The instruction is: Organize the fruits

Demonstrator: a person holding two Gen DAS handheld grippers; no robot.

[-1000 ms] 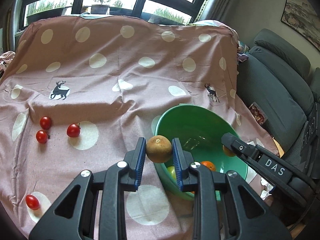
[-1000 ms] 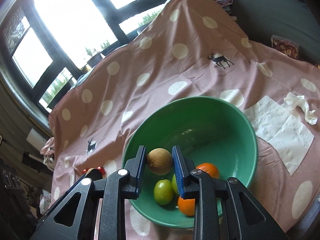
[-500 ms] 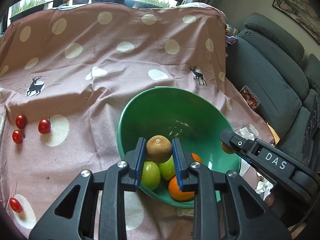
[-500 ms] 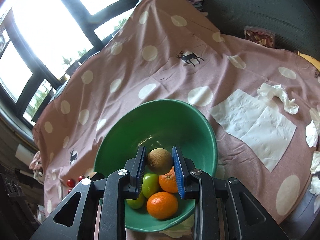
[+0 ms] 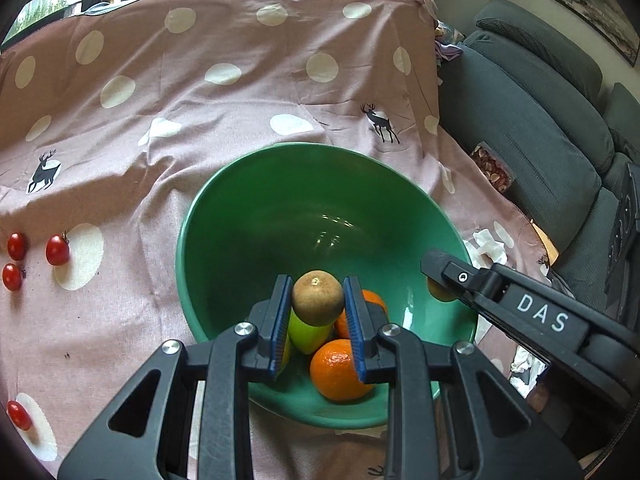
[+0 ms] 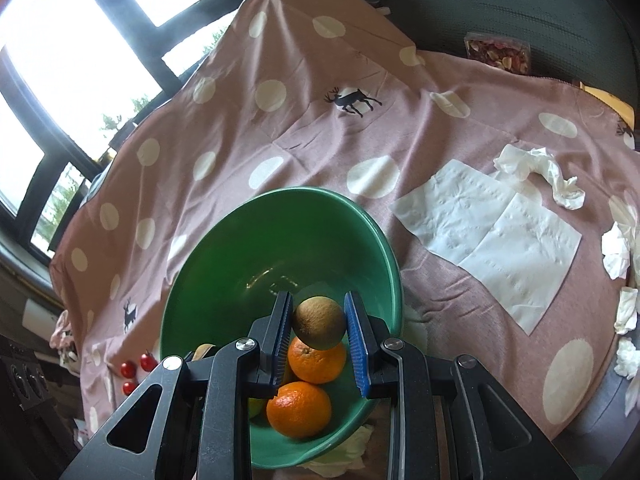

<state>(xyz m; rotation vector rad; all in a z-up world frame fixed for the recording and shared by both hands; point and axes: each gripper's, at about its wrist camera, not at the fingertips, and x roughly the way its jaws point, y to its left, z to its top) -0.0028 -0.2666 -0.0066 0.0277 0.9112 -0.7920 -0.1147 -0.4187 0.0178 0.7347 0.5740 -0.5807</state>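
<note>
Left gripper [image 5: 317, 318]: blue-padded jaws clamped on a brown kiwi [image 5: 318, 298], held over the near half of the bowl.
Right gripper [image 6: 319, 330]: blue-padded jaws clamped on a second brown kiwi [image 6: 319, 322], held above the oranges in the bowl.
Right gripper, seen from the left wrist: black finger marked "DAS" reaching in over the bowl's right rim, a brown fruit partly hidden at its tip.
Bowl [image 5: 256, 216]: green, glossy, standing on the cloth; far half of the interior bare.
Bowl contents, left view: two oranges [image 5: 338, 368], one in front, one behind and mostly hidden; green fruit [image 5: 306, 334] directly under the held kiwi.
Bowl contents, right view: two oranges touching, the nearer one [image 6: 299, 409] below the farther; a sliver of green fruit at the left edge behind the finger.
Cloth [image 5: 200, 128]: dusty pink with white dots and black deer prints, wrinkled, covering the work surface.
Cherry tomatoes [image 5: 57, 250]: three in a loose cluster on the cloth well left of the bowl; a fourth alone near the lower left corner.
Tissues [image 6: 492, 236]: flat white sheets on the cloth right of the bowl, crumpled pieces beyond them.
Sofa [image 5: 536, 104]: grey, along the right side.
</note>
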